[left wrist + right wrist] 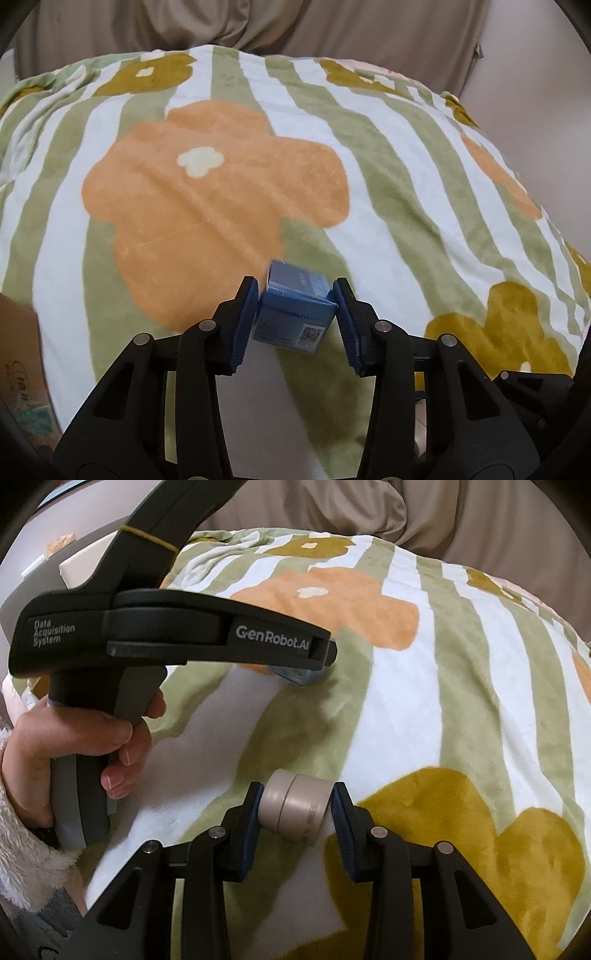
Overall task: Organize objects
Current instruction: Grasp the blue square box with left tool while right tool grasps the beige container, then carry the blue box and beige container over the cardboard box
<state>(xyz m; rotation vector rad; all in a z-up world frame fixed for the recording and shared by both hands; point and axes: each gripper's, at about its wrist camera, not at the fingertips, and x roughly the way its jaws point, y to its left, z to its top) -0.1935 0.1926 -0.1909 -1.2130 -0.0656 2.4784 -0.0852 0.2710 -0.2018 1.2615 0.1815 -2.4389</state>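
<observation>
— So, where are we standing?

— I'm holding a blue box in the left gripper; its pads are pressing the box's two sides, slightly askew, just over the blanket.

— And the right gripper?

— It's gripping a beige jar on its side, jaws closed against both ends, low over the blanket.

— How far along?

— I'm judging it as midway: both items are being carried, neither is placed. No bin or tray is showing ahead of either gripper, so I'm still looking for the destination.
</observation>
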